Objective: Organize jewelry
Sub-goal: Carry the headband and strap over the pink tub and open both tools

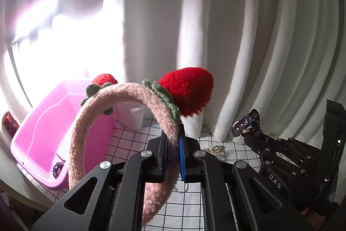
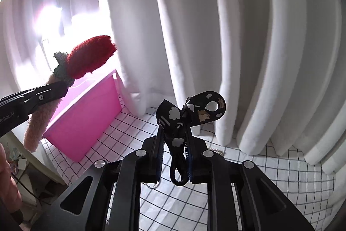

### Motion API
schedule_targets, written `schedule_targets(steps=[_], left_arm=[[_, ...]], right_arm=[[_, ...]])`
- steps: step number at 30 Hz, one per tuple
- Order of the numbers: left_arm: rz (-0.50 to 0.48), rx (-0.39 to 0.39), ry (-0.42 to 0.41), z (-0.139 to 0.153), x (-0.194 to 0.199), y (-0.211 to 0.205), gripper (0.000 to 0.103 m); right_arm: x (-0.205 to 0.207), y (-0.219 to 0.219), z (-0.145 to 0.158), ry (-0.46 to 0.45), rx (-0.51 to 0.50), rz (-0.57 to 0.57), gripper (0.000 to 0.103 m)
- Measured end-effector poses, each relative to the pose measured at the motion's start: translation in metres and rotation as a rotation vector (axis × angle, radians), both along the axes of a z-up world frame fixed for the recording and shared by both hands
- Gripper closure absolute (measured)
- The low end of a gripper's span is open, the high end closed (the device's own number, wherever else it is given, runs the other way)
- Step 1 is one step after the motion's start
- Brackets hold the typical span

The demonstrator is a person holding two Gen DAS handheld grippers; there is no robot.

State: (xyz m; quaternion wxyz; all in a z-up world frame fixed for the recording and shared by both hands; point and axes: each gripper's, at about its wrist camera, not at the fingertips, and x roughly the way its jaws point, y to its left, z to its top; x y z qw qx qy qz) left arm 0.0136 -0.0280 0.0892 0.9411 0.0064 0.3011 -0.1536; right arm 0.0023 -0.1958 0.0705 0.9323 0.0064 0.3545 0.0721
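Holding one hair piece in each gripper above the checked tablecloth (image 2: 281,176).
My left gripper (image 1: 173,155) is clamped on the pink fuzzy headband (image 1: 90,122), its red strawberries (image 1: 188,90) rising just past the fingertips; the pink bin (image 1: 43,133) sits to its left. My right gripper (image 2: 175,157) pinches the black bow hair tie (image 2: 192,112), bow up beyond the fingers.
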Motion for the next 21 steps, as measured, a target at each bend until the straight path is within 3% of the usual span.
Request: schedule_targets(steps=[10, 21], left_arm=[[0.194, 0.032, -0.023, 0.018, 0.028, 0.085, 0.094], [0.326, 0.011, 0.065, -0.007, 0.075, 0.173, 0.094]], right_arm=[[0.056, 0.099, 0.02, -0.04, 0.028, 0.217, 0.086], [0.112, 0.223, 0.008, 0.003, 0.007, 0.413, 0.086]])
